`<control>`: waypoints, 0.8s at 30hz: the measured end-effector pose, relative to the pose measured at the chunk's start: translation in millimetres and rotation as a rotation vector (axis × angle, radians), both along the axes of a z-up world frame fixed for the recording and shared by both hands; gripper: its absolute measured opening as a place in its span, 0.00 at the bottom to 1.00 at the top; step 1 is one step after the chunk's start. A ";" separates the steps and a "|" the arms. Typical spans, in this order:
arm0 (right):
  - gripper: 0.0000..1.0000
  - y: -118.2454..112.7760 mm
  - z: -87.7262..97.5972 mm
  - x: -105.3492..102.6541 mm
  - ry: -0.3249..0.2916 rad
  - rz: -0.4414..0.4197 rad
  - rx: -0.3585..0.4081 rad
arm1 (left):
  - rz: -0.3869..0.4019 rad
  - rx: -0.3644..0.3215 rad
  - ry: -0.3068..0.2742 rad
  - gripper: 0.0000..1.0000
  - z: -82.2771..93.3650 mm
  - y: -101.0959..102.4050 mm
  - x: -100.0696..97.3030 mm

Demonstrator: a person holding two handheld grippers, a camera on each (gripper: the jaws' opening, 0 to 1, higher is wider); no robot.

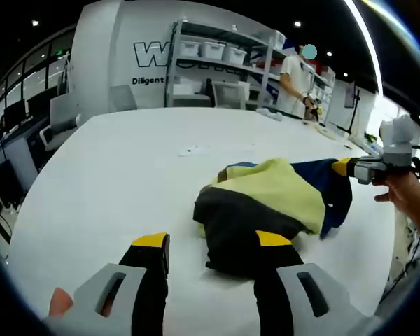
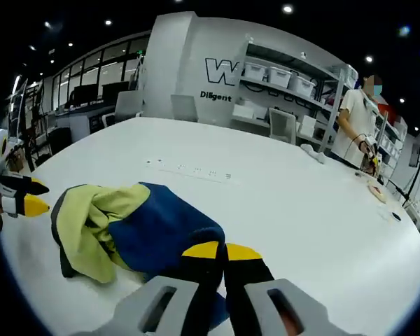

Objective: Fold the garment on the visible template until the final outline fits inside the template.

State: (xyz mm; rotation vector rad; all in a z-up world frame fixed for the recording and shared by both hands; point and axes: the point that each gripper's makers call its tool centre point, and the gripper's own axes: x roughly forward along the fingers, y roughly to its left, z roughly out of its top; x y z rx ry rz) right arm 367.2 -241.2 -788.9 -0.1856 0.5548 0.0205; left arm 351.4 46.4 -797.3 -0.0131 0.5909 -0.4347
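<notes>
A crumpled garment (image 1: pixel 273 199) in yellow-green, black and navy lies bunched on the white table (image 1: pixel 126 175). My left gripper (image 1: pixel 211 241) stands open just short of its black edge, nothing between the jaws. In that view, my right gripper (image 1: pixel 344 166) comes in from the right in a hand (image 1: pixel 409 196), pinching the navy part. The right gripper view has the right gripper (image 2: pixel 222 250) shut on navy cloth of the garment (image 2: pixel 126 227), with the left gripper (image 2: pixel 26 196) open at the far left. Faint marks (image 2: pixel 189 170) lie on the table beyond.
A person (image 1: pixel 294 84) stands at the table's far edge near small items (image 2: pixel 374 185). Behind are shelves with white bins (image 1: pixel 210 50), chairs (image 1: pixel 56 119) and a wall with lettering. Wide bare tabletop (image 2: pixel 301 210) stretches around the garment.
</notes>
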 end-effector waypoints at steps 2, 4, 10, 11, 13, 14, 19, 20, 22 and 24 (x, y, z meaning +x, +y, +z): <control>0.00 -4.4 -10.4 -1.4 0.024 -0.008 -0.004 | 0.000 0.000 0.003 0.43 -0.7 0.1 -0.2; 0.00 -11.5 -25.9 -6.5 0.065 -0.026 -0.012 | 0.000 0.003 0.006 0.42 -1.3 0.6 -0.5; 0.00 -20.9 -54.2 -14.9 0.142 -0.056 -0.001 | 0.000 0.005 0.009 0.42 -2.2 1.2 -0.2; 0.00 -21.4 -59.5 -18.0 0.161 -0.063 0.006 | 0.000 0.005 0.010 0.42 -2.4 1.3 -0.1; 0.00 -21.9 -62.2 -20.6 0.162 -0.077 0.032 | 0.001 0.006 0.011 0.42 -2.6 1.8 0.3; 0.01 -22.4 -62.0 -20.9 0.160 -0.080 0.034 | 0.000 0.007 0.011 0.42 -2.7 2.0 0.3; 0.05 -27.8 -51.1 -25.1 0.133 -0.108 0.058 | 0.002 0.011 0.015 0.42 -4.1 4.5 1.3; 0.05 -27.9 -37.2 -22.6 0.086 -0.117 0.075 | 0.003 0.011 0.014 0.42 -4.1 5.0 2.0; 0.05 -26.5 -19.7 -19.0 0.032 -0.117 0.079 | 0.004 0.012 0.013 0.42 -4.0 5.9 2.6; 0.05 -24.4 -8.7 -16.6 0.008 -0.109 0.076 | 0.004 0.013 0.010 0.42 -3.8 6.5 3.8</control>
